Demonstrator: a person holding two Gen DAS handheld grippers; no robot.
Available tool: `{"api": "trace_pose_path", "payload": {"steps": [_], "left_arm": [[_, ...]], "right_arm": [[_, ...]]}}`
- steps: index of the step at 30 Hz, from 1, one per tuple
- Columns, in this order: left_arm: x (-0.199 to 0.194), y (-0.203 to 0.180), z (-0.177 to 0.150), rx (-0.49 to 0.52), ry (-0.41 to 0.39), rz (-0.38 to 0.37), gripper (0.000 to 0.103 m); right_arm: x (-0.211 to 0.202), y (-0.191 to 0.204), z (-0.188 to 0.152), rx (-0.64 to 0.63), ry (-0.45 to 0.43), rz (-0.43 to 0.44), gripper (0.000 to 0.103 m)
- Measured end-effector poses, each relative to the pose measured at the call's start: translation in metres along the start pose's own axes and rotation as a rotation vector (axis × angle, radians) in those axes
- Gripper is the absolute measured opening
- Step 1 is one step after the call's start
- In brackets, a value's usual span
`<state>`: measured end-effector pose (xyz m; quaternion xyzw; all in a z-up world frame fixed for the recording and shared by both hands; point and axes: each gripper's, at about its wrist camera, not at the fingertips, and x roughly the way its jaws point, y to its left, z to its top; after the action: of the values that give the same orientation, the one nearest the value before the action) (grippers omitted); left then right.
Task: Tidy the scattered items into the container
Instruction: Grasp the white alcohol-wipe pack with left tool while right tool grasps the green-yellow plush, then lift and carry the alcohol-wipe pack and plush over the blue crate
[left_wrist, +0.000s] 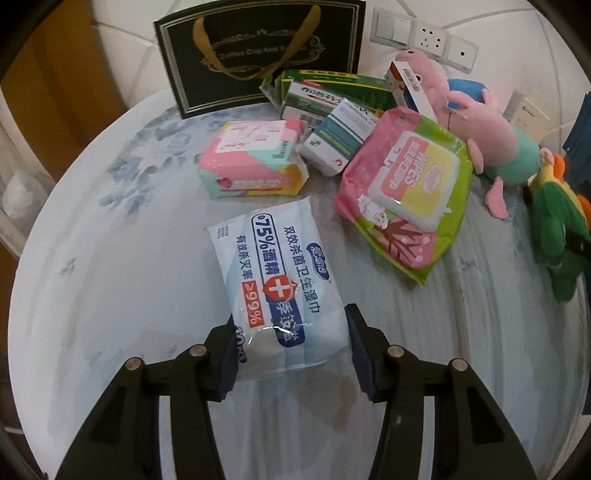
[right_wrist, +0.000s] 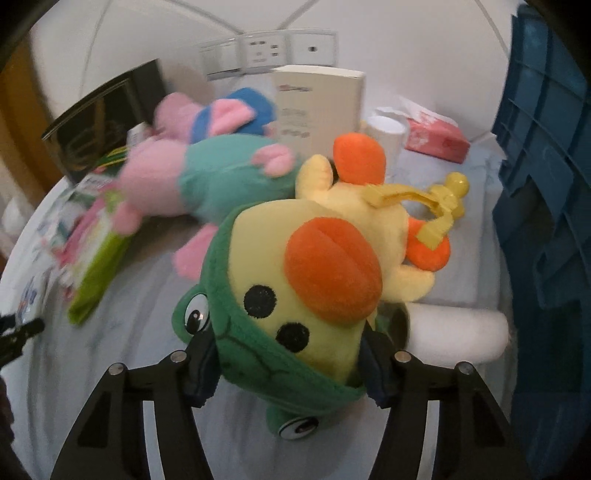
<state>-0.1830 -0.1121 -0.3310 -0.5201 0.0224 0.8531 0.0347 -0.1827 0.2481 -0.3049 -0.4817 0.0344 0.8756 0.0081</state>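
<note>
Several packs (left_wrist: 402, 188) and boxes (left_wrist: 332, 99) crowd table (left_wrist: 110, 277).

Left tongs (left_wrist: 290, 354) are matte black, each finger a forked pair of struts joined by silver round-headed pins, ending in dark blue-grey ribbed pads (left_wrist: 362, 354). Right tongs (right_wrist: 290, 363) share that build.

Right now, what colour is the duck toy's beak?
Orange beak on the duck toy, clearest in the right wrist view.

Three wipes packs (left_wrist: 280, 291), two plush toys (right_wrist: 295, 295), one black gift bag (left_wrist: 258, 51), one blue crate (right_wrist: 546, 184).
</note>
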Motion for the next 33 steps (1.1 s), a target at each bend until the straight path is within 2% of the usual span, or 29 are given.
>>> {"api": "trace_pose_path", "payload": {"steps": [7,12,19,33], "left_arm": [[-0.015,0.019,-0.023,-0.028,0.015,0.006,0.050],[-0.026,0.025,-0.041,-0.060,0.064,0.023,0.050],[-0.070,0.010,-0.049,-0.060,0.035,0.028,0.050],[-0.176,-0.016,-0.048,-0.042,-0.088,-0.016,0.050]], "right_arm": [[-0.034,0.026,-0.034,-0.051,0.049,0.048,0.061],[-0.062,0.033,-0.051,-0.037,0.079,0.094,0.061],[-0.105,0.045,-0.067,-0.047,0.062,0.117,0.062],[-0.191,0.056,-0.092,-0.077,-0.021,0.131,0.062]]}}
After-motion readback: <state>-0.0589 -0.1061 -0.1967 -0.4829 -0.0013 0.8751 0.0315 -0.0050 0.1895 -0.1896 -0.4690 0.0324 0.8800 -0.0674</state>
